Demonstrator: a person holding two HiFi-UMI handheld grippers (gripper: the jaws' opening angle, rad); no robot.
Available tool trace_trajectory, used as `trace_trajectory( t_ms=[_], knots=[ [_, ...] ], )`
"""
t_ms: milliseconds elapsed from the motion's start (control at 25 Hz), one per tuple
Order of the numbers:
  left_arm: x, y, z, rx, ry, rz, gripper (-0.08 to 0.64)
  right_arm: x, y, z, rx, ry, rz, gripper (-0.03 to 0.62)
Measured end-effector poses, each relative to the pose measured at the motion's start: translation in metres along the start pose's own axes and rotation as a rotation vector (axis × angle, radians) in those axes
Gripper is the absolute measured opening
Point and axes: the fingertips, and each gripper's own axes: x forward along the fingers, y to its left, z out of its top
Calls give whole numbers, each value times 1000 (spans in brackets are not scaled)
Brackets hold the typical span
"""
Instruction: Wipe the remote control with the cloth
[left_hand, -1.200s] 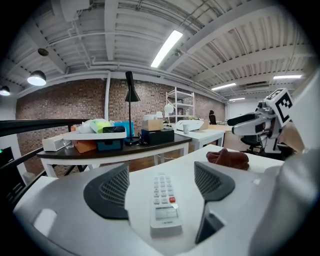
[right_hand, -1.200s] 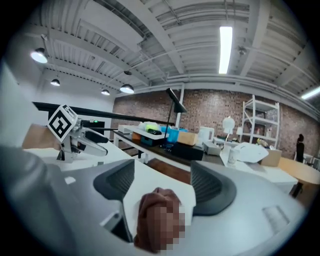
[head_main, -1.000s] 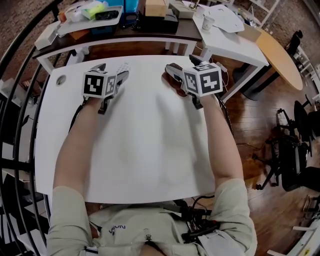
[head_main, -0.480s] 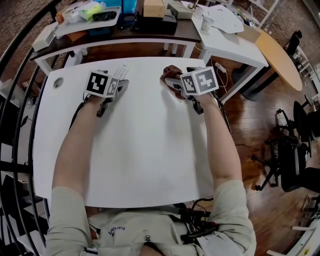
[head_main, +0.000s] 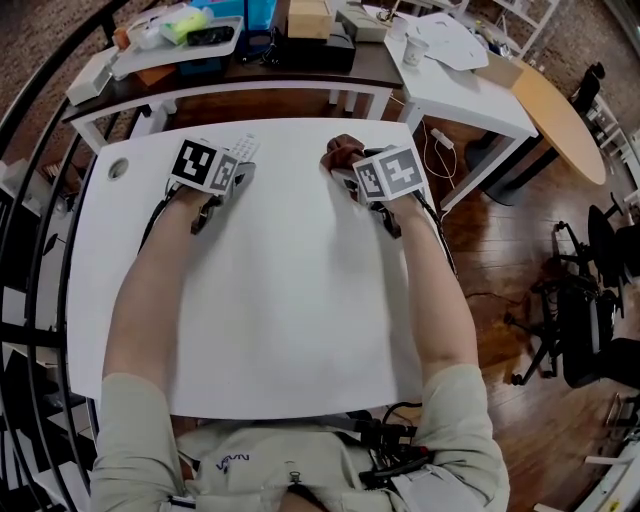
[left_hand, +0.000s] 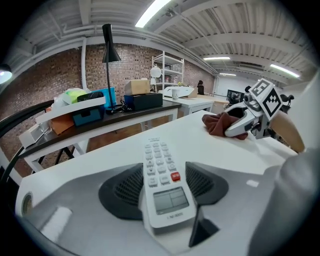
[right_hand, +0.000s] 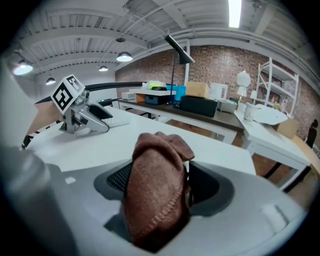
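A white remote control (left_hand: 162, 180) with a small screen and a red button lies lengthwise between the pads of my left gripper (left_hand: 165, 187). Those jaws have just been closing and now press on its sides. From the head view, the remote (head_main: 245, 147) sticks out past the left gripper (head_main: 238, 162) near the far edge of the white table (head_main: 280, 300). My right gripper (right_hand: 160, 185) has also just been closing and squeezes a bunched brown cloth (right_hand: 157, 190). In the head view the cloth (head_main: 340, 153) shows just beyond the right gripper (head_main: 347, 172).
Behind the white table stands a dark table with boxes, a tray (head_main: 180, 35) and a black lamp (left_hand: 107, 65). A white side table (head_main: 450, 60) with a cup is at the far right. A black railing (head_main: 40, 250) curves along the left. A cable hole (head_main: 118, 167) sits near the left gripper.
Both grippers have come down to the tabletop and tilted further downward. The brown cloth now shows past the right gripper's tips, and the remote past the left one's.
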Motion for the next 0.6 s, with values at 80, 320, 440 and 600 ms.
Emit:
trace_trajectory(
  t_ms=[80,320,440,600],
  knots=[
    [0,-2,1,6,5,-9,260,0,2,0,1,-5,3,324],
    [0,-4,1,23,-6,-1,247,-2,8,0,-38,-16,-17,192],
    [-2,-2,2,32,-26,25,244,-3,12,1,-64,-31,-34,149],
    [-6,1,5,19,-76,62,242,-9,17,6,-44,-92,-58,131]
  ],
)
